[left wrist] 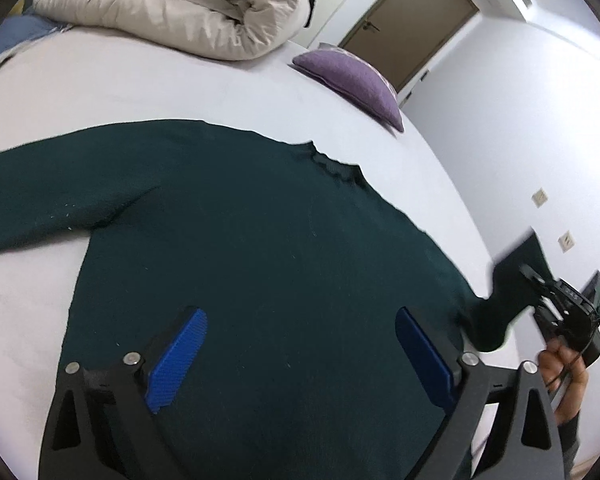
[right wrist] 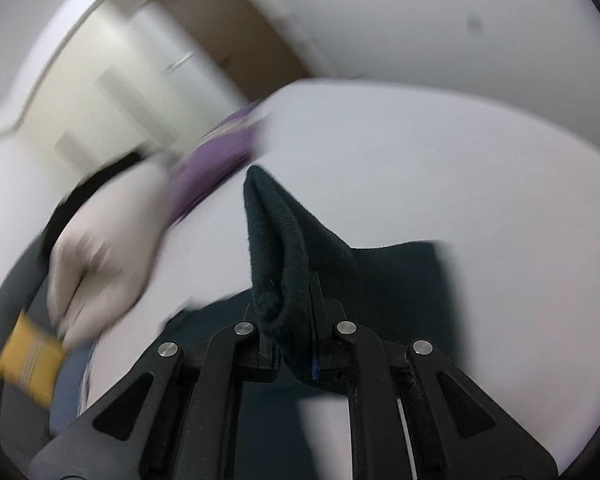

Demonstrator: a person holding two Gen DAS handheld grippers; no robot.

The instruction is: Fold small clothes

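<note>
Across the bed (left wrist: pixel 220 92), largest thing in view, we see a white sheet with a rolled beige duvet (left wrist: pixel 172 4) at the far end and a purple cushion (left wrist: pixel 352 80) near the far corner. If we swing the cloth too wide, it could brush that cushion, though it sits well apart for now.

Next in size is the dark green sweater (left wrist: pixel 260 240), lying flat on the sheet, one sleeve stretched out to our left. The other sleeve (right wrist: pixel 284 248) is lifted off the bed. We judge the main risk lies here: pulling the raised sleeve across could drag the whole body along the smooth sheet and wrinkle it, since nothing pins it down.

Our left gripper (left wrist: pixel 300 356) hovers over the lower body of the sweater with its blue fingers (left wrist: pixel 176 360) wide apart, holding nothing. Whether they touch the knit we cannot tell. Left idle, it offers no anchor against that drag.

Our right gripper (right wrist: pixel 288 344) has its fingers closed on the cuff end of the sleeve, which stands up between them in a thick fold. The right wrist view is blurred by motion, so a fast sweep seems likely, and the bulky knit might slip from so small a bite, dropping the sleeve short of a neat fold.
</note>
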